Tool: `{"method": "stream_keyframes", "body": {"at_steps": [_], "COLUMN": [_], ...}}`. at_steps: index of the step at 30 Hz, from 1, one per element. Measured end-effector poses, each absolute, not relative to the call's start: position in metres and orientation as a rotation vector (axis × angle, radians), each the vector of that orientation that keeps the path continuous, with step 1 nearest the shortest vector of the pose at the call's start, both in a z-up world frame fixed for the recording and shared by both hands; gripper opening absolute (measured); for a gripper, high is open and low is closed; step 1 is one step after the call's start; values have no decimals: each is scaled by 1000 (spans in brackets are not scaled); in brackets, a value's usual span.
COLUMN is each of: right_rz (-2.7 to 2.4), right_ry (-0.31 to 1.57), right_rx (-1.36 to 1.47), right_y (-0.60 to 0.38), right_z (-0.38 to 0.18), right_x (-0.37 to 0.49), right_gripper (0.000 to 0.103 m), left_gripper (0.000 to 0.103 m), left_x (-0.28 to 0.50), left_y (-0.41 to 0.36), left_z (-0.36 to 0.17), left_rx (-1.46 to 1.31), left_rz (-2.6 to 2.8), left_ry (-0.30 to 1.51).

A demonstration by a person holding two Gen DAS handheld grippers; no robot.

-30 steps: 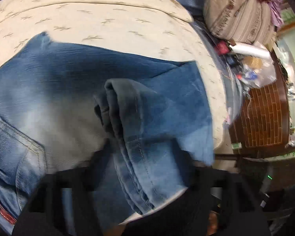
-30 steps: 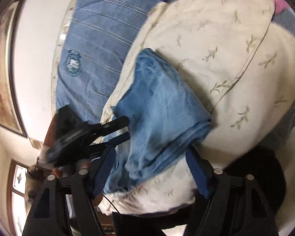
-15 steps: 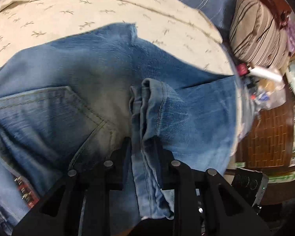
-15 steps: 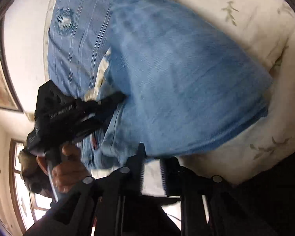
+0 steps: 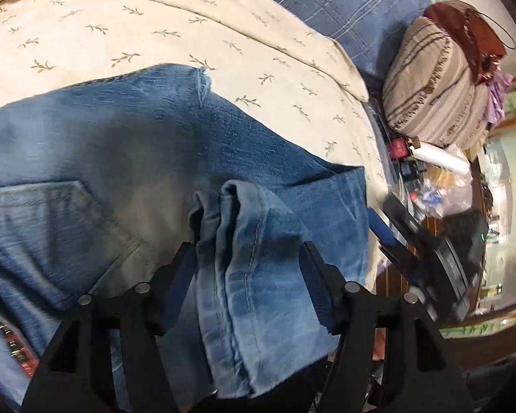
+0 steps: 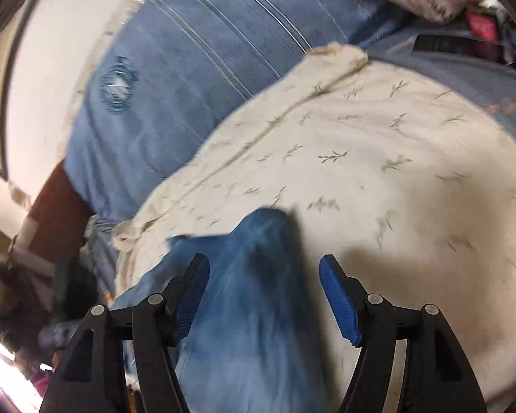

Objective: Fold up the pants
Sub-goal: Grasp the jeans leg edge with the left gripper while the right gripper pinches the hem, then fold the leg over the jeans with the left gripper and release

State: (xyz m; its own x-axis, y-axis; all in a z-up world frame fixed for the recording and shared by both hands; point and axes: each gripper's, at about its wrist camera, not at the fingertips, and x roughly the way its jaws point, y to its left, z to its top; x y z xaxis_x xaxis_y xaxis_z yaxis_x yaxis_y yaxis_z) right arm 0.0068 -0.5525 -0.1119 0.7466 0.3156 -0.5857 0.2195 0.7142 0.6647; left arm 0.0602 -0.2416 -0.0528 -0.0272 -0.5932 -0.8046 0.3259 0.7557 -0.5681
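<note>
Two claws, both spread wide and gripping nothing right now. The left claw (image 5: 246, 258) sits over a bunched-up hem of the jeans (image 5: 120, 158), denim lying loose between the fingers. Jeans are spread across the cream leaf-print quilt (image 5: 154, 34) on the bed, back pocket (image 5: 41, 227) toward the left side, hem end reaching the quilt's right edge. The right claw (image 6: 263, 282) also has blue denim (image 6: 251, 309) running between its fingers without being pinched; that view is blurry. In the left view the right claw (image 5: 395, 237) shows just off the quilt's right edge. A striped pillow (image 5: 433, 86) sits at the far right corner.
</note>
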Motion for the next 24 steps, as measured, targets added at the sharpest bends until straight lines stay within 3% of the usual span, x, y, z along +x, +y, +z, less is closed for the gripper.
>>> {"method": "stream_keyframes", "body": {"at_steps": [1, 2, 3, 6, 9, 11, 12, 15, 18, 21, 22, 24], "right_rz": [86, 103, 110, 115, 4, 13, 21, 51, 99, 104, 99, 82], "right_ry": [764, 789, 757, 639, 797, 790, 787, 742, 702, 728, 740, 782], "right_rx": [777, 708, 650, 488, 422, 458, 468, 537, 634, 686, 699, 721], "right_y": [-550, -540, -533, -515, -521, -528, -530, -539, -543, -541, -540, -537], "right_z": [-115, -107, -97, -72, -109, -120, -116, -99, -89, -104, -112, -129], "right_x": [14, 23, 19, 12, 40, 40, 36, 10, -14, -36, -41, -47], "right_gripper": [26, 18, 18, 18, 21, 21, 26, 30, 44, 50, 50, 49], "left_gripper": [47, 23, 18, 17, 19, 20, 20, 20, 20, 38, 55, 61], "left_x": [62, 63, 63, 65, 70, 69, 66, 65, 60, 44, 36, 24], "left_y": [-242, -246, -248, -245, -258, -258, -257, -240, -212, -204, -205, -210], "left_z": [-51, -49, -44, -31, -51, -56, -50, -43, -39, -39, -40, -45], "left_rx": [-218, -202, -186, -126, 8, 7, 20, -4, -110, -181, -191, -177], "left_rz": [-738, -739, -750, -730, -630, -623, -630, -644, -691, -769, -801, -832], "left_ry": [1414, 1407, 1391, 1296, 1260, 1253, 1244, 1278, 1322, 1353, 1357, 1365]}}
